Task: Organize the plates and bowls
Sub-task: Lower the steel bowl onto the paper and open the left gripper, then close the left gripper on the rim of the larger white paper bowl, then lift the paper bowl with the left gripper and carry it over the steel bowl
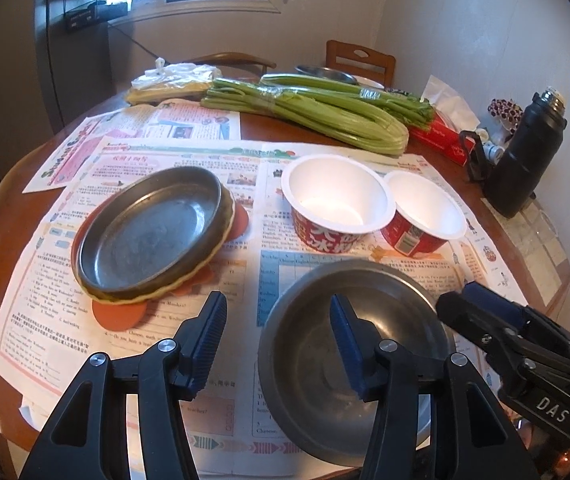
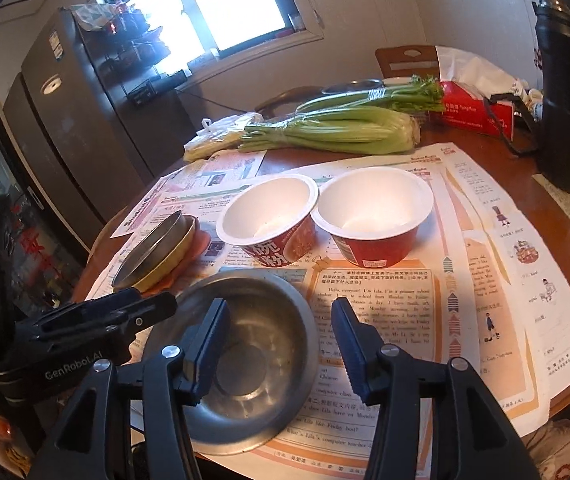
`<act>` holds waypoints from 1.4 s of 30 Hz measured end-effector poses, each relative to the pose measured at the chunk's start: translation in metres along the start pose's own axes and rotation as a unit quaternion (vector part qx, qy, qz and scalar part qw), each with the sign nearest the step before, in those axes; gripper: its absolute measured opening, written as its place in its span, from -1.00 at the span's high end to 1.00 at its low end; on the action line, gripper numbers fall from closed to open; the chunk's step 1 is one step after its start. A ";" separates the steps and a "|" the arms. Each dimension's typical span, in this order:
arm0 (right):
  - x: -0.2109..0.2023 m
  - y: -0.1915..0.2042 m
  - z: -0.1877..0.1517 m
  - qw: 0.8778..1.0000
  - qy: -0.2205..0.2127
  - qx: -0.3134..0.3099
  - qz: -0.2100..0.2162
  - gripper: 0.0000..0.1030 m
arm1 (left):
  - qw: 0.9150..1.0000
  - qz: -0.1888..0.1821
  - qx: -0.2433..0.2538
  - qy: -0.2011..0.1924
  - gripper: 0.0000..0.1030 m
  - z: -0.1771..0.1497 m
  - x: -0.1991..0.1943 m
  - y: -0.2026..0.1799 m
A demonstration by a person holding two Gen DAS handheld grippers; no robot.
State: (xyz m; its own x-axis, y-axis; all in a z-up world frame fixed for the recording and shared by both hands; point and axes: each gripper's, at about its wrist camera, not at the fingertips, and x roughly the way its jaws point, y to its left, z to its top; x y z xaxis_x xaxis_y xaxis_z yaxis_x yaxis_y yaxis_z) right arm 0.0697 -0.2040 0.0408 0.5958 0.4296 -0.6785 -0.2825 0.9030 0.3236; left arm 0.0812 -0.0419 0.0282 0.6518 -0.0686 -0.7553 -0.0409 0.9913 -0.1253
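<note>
The left gripper (image 1: 277, 344) hung with its blue-padded jaws spread wide, nothing between them; its right finger hovered over the steel bowl (image 1: 349, 360), its left over the newspaper (image 1: 157, 340). The right gripper (image 2: 281, 344) was likewise agape and empty, its left finger above that same bowl's hollow, its right finger over the printed page. Whether either finger touched the bowl, I could not tell.

Ahead and left of the left gripper sat a shallow metal plate (image 1: 149, 232), nested on a yellow-rimmed dish (image 1: 227, 216) atop an orange mat (image 1: 121, 314). Straight beyond the bowl stood two red paper bowls (image 2: 269, 220), white inside, rims touching, the second (image 2: 373, 216) to the right. Farther off lay bundled celery (image 1: 305, 112), a red tissue box (image 2: 477, 108), and at the far right a black flask (image 1: 525, 152).
</note>
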 end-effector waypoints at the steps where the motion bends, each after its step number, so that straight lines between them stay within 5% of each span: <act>1: 0.002 -0.001 0.001 1.000 0.002 0.003 0.002 -0.02 | 1.000 -0.001 0.001 -0.001 -0.08 0.002 0.000 0.000; 14: 0.055 -0.005 0.031 0.996 0.051 0.068 0.042 -0.02 | 1.000 -0.023 0.013 -0.013 -0.08 0.065 0.025 0.018; 22: 0.080 -0.004 0.048 0.994 0.066 0.079 0.045 -0.02 | 0.998 -0.040 0.033 0.039 -0.08 0.098 0.073 0.008; 35: 0.100 -0.017 0.063 0.993 0.060 0.088 0.051 -0.02 | 0.993 -0.064 0.024 0.095 -0.06 0.107 0.125 0.002; 42: 0.110 -0.008 0.063 0.996 0.057 0.047 0.039 0.00 | 0.990 -0.085 0.025 0.110 0.28 0.103 0.135 -0.001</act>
State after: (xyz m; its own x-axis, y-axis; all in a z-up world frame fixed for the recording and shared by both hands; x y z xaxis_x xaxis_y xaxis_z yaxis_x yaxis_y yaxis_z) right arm 0.1846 -0.1639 0.0055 0.4835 0.5004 -0.7182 -0.2496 0.8652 0.4348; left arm 0.2471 -0.0405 -0.0072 0.4650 -0.2519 -0.8487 0.0970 0.9674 -0.2339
